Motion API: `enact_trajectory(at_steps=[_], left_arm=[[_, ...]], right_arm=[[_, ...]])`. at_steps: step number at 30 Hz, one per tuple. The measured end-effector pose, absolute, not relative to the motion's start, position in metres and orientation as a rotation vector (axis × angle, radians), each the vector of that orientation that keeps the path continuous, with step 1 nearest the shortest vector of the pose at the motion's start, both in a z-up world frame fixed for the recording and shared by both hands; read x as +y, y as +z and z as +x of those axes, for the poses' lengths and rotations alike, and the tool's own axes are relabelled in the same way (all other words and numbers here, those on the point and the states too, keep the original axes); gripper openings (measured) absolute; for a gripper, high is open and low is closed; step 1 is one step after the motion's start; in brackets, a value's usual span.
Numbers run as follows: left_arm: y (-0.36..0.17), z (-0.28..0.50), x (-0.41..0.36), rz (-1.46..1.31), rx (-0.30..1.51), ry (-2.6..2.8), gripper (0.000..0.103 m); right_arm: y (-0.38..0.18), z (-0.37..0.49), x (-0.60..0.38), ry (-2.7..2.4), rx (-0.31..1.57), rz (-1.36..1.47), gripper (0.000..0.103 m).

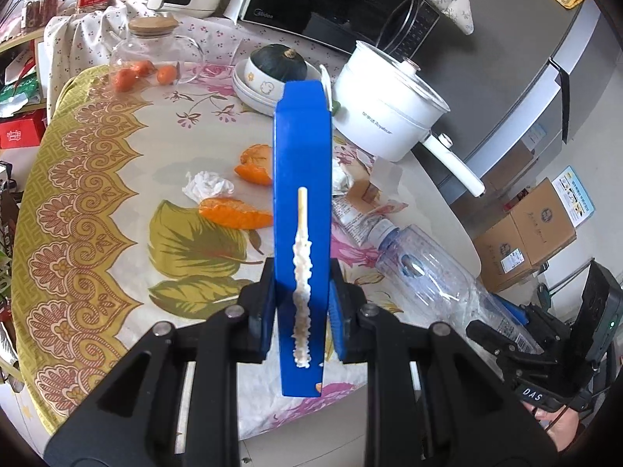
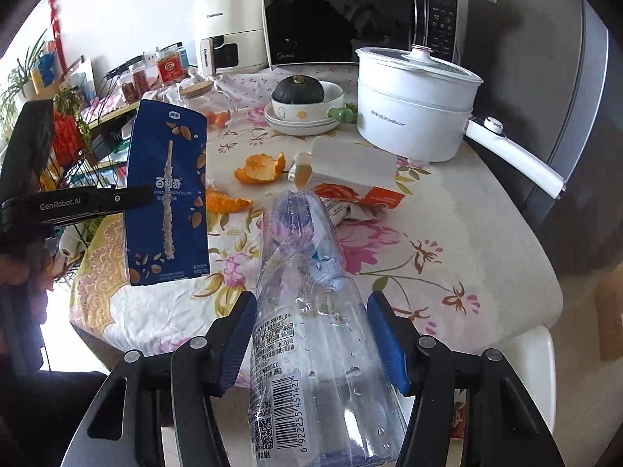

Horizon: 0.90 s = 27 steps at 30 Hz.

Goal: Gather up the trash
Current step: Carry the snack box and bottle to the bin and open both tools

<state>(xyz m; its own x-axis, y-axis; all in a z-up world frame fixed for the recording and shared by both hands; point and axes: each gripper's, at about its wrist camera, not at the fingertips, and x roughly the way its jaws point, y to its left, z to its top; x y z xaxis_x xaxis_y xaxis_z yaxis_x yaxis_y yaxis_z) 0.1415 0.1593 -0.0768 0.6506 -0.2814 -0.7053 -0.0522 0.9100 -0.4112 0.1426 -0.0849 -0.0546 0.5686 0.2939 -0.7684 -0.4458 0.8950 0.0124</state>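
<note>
Clear bottle (image 2: 311,311) base cut off

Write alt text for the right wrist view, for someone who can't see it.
The right gripper holds a clear plastic bottle over a floral-clothed table. At left, the left gripper holds up a blue snack box. Orange peel, a white pot and a microwave lie beyond.
</note>
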Motion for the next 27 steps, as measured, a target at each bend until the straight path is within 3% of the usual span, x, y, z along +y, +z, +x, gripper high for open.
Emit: enact_trajectory(at_steps=[12,27], left_arm=[[-0.072,0.141,0.074,-0.38,0.865,-0.325,0.025],[-0.103,0.15,-0.086,-0.295,0.947,-0.589,0.025]], right_arm=[[-0.025,0.127,-0.18,0.297,0.807,-0.1,0.06],[-0.056,0.102,-0.314,0.045,0.925,-0.041,0.061]])
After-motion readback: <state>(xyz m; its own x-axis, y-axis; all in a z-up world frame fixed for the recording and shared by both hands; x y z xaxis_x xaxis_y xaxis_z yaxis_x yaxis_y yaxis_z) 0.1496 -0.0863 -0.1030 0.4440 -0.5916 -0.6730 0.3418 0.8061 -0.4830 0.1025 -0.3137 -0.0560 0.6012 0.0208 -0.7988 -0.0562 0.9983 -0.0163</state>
